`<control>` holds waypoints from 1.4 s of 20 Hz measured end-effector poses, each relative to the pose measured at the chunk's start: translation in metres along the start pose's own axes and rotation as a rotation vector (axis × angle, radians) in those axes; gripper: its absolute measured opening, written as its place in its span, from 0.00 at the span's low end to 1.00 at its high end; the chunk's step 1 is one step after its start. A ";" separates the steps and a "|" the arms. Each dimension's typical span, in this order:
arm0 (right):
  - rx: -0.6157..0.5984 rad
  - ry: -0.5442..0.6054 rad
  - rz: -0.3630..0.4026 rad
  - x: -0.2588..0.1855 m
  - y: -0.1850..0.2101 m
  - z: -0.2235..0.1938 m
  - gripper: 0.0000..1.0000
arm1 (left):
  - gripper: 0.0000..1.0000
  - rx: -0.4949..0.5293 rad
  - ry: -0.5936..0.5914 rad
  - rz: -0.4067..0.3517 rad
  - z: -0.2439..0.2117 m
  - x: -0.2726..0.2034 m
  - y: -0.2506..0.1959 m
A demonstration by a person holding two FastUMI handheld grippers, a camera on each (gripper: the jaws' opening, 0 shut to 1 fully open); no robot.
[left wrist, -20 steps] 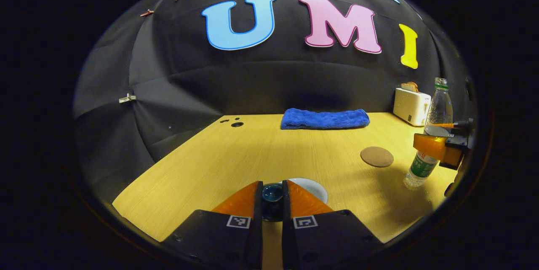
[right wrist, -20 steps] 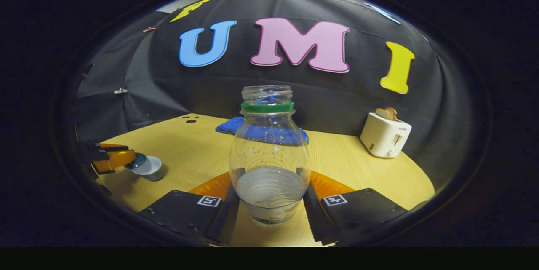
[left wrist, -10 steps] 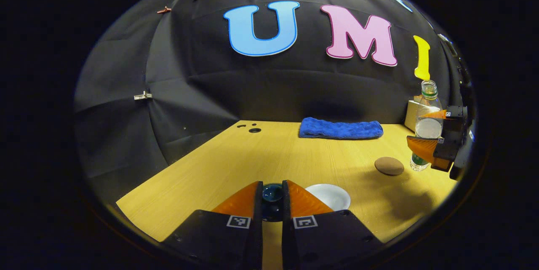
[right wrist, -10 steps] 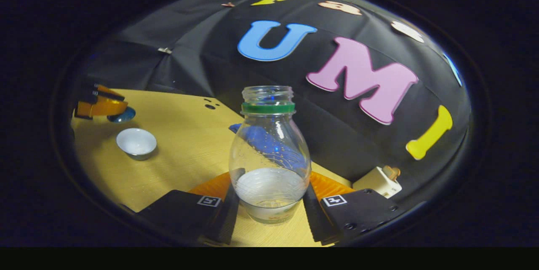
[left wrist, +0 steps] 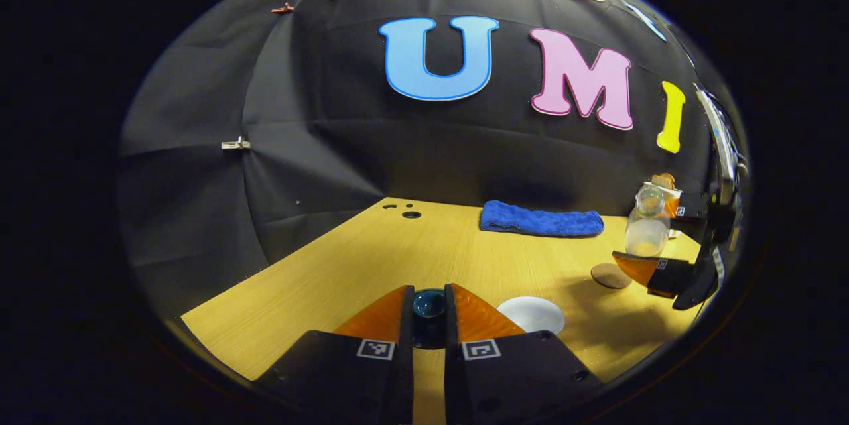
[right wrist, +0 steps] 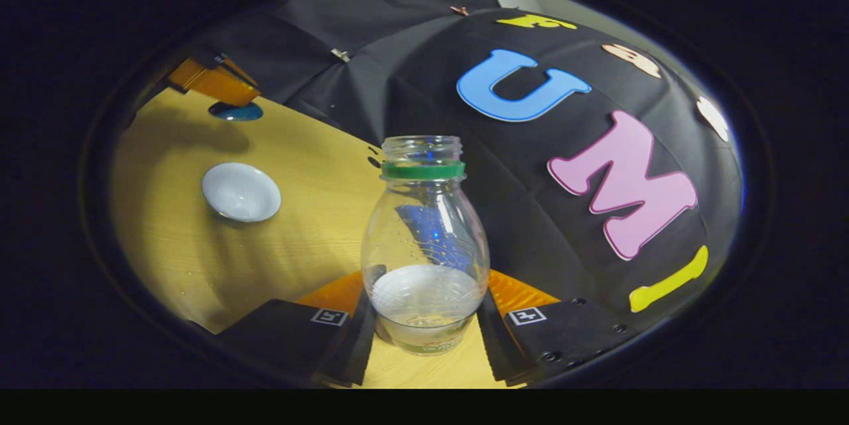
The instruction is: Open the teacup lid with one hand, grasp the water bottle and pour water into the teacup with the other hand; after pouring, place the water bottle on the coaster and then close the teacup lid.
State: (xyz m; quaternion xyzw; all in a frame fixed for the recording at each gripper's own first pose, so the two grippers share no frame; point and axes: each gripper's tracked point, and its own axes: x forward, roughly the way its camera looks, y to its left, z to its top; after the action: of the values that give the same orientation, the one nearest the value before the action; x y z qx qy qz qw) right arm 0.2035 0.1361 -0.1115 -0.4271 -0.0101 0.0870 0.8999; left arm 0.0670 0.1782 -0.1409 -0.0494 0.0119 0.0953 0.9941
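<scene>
In the left gripper view, the left gripper (left wrist: 429, 309) sits at the bottom centre of the frame, its two fingers clamped on the dark blue knob of the teacup lid (left wrist: 429, 304), which it holds above the wooden table (left wrist: 398, 252). Just to the right of those fingers, low in the frame, the open white teacup (left wrist: 530, 314) stands on the table. Farther right lies the round brown coaster (left wrist: 611, 275), bare. At the right edge the right gripper (left wrist: 653, 239) holds the water bottle (left wrist: 645, 231) in the air, tipped with its uncapped mouth toward the camera. A folded blue towel (left wrist: 542, 219) lies at the back of the table, right of centre, and a white toaster (left wrist: 665, 187) peeks out behind the bottle.

In the right gripper view, the scene is strongly tilted. The right gripper (right wrist: 424, 309) at the bottom centre has both fingers pressed against the sides of the water bottle (right wrist: 424, 246), which fills the middle of the frame; it has a green neck ring, and a little water shows low inside. The teacup (right wrist: 241, 191) sits at the centre left, apart from the bottle's mouth. At the upper left the left gripper (right wrist: 222, 85) holds the teacup lid (right wrist: 235, 111) over the table (right wrist: 199, 252).
</scene>
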 end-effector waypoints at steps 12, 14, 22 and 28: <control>-0.243 -0.068 0.027 0.029 0.019 0.005 0.71 | 0.22 0.007 0.033 -0.026 -0.014 0.001 0.003; -0.273 -0.095 0.034 0.031 0.023 0.008 0.72 | 0.23 -0.001 0.032 -0.027 -0.016 0.003 0.004; -0.410 -0.179 0.079 0.045 0.051 0.017 0.72 | 0.22 -0.017 0.044 -0.018 -0.028 0.008 0.015; -0.525 -0.228 0.076 0.052 0.055 0.026 0.71 | 0.23 -0.038 0.059 -0.023 -0.035 0.009 0.018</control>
State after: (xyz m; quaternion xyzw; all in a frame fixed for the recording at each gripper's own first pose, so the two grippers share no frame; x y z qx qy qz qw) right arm 0.2446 0.1992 -0.1406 -0.6331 -0.1175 0.1624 0.7477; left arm 0.0719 0.1940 -0.1780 -0.0712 0.0390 0.0826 0.9933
